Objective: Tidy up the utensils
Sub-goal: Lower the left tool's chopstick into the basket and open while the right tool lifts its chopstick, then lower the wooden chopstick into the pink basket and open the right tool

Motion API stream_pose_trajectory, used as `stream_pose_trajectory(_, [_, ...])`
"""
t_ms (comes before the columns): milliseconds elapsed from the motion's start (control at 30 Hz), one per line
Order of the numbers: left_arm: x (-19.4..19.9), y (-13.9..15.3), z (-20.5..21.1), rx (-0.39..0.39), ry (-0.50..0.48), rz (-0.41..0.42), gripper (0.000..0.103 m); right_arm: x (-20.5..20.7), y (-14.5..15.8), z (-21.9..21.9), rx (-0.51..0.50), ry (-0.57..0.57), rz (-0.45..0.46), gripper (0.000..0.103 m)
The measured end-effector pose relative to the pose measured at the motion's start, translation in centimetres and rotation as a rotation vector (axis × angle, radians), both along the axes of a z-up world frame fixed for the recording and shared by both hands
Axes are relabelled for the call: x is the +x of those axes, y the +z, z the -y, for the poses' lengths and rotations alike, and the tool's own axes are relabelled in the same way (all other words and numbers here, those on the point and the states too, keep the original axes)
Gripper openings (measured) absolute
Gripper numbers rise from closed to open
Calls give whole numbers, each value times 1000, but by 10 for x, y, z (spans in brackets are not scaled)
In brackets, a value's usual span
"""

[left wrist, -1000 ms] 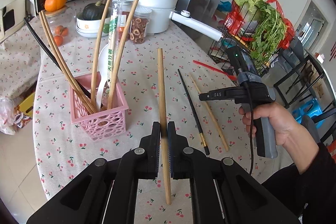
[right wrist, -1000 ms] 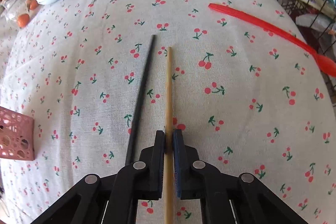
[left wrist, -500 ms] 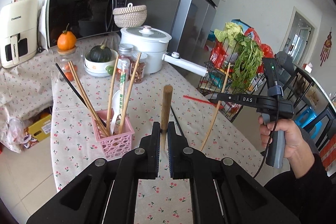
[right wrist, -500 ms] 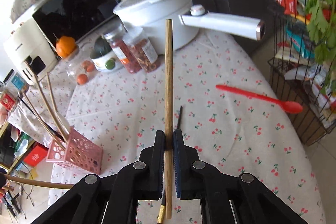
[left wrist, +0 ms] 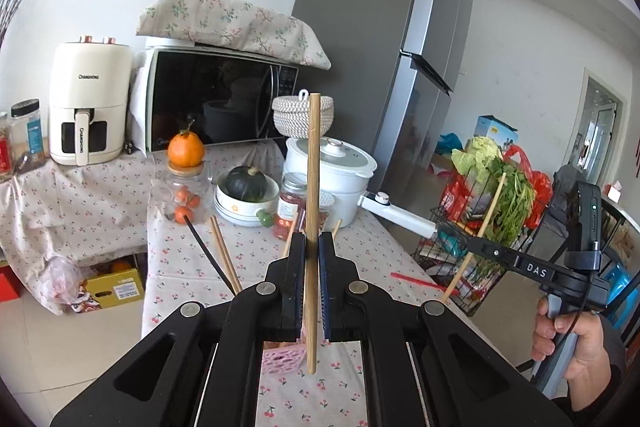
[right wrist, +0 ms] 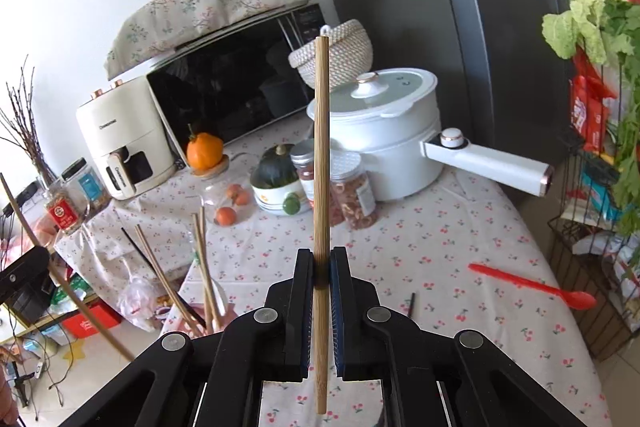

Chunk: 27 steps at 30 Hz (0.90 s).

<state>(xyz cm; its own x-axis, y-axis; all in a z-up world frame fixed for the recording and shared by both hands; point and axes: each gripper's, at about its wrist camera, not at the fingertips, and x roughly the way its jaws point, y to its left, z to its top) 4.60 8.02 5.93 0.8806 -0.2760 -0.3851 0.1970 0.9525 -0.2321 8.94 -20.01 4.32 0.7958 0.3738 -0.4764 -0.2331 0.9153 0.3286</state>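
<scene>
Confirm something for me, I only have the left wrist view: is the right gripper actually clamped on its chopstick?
Observer: Yes. The right wrist view shows the right gripper shut on a bamboo chopstick, which stands upright between the pads.
Operator: Any chopsticks lying on the table that I can't see?
Observer: One black chopstick lies on the tablecloth. Its near end is hidden behind the right gripper.
</scene>
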Motion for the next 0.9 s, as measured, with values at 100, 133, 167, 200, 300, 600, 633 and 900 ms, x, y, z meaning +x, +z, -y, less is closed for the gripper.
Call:
stream_pose_trajectory(100, [10, -3, -6, -2, 43, 29, 6, 2, 0, -16, -4, 32, 2, 6])
stream_pose_trajectory(133, [14, -6, -7, 0, 56, 28, 6, 2, 0, -21, -5, 41, 2, 6])
stream_pose_trajectory(167, [19, -9, -8, 0, 67, 24, 6, 3, 0, -25, -7, 48, 0, 6])
stream_pose_trajectory(200, [23, -12, -9, -1, 75, 17, 6, 4, -1, -30, -8, 57, -2, 6])
stream_pose_trajectory(300, [35, -22, -11, 10, 91, 12, 6, 5, -3, -41, -16, 76, -5, 6])
stream_pose_trajectory(600, [68, -61, -14, 6, 82, -133, 7, 6, -10, -68, -48, 122, -13, 6])
stream_pose_trajectory(633, [70, -64, -15, 1, 80, -155, 8, 5, -10, -71, -50, 125, -13, 7])
stream_pose_trajectory(900, [70, -79, -21, -47, 98, -280, 84, 5, -10, -81, -49, 143, -9, 7])
